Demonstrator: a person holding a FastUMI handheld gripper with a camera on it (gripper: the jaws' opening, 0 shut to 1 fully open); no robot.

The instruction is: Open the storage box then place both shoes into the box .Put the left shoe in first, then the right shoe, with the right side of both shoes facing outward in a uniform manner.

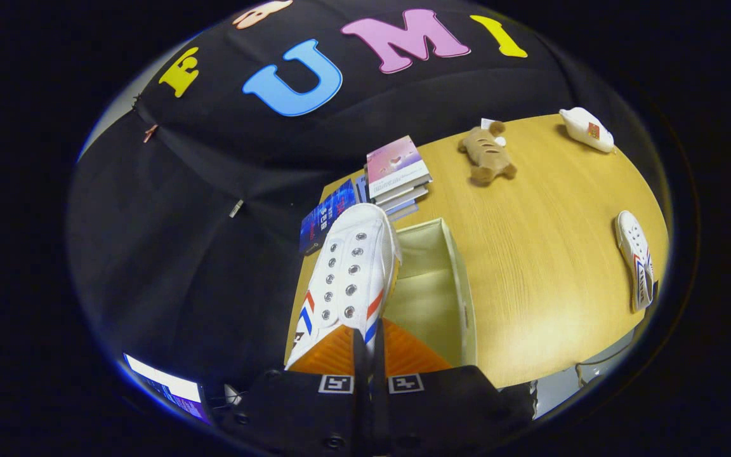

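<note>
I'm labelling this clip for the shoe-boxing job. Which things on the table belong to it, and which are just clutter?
Part of the job:
- gripper, shut on the held shoe
- storage box, open, just beyond the fingers
- second shoe, lying on the table

Just lying about:
- stack of books
- plush toy
- white bottle

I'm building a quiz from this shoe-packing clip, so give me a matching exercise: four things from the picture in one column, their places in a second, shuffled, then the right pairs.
Things:
1. held shoe
2. second shoe
3. plush toy
4. storage box

Places:
A. open on the table, beside the held shoe
B. lying near the table's edge, apart from the box
C. beyond the box, past the books
D. clamped in the gripper, toe pointing away

Pairs: 1-D, 2-B, 3-C, 4-A
</note>
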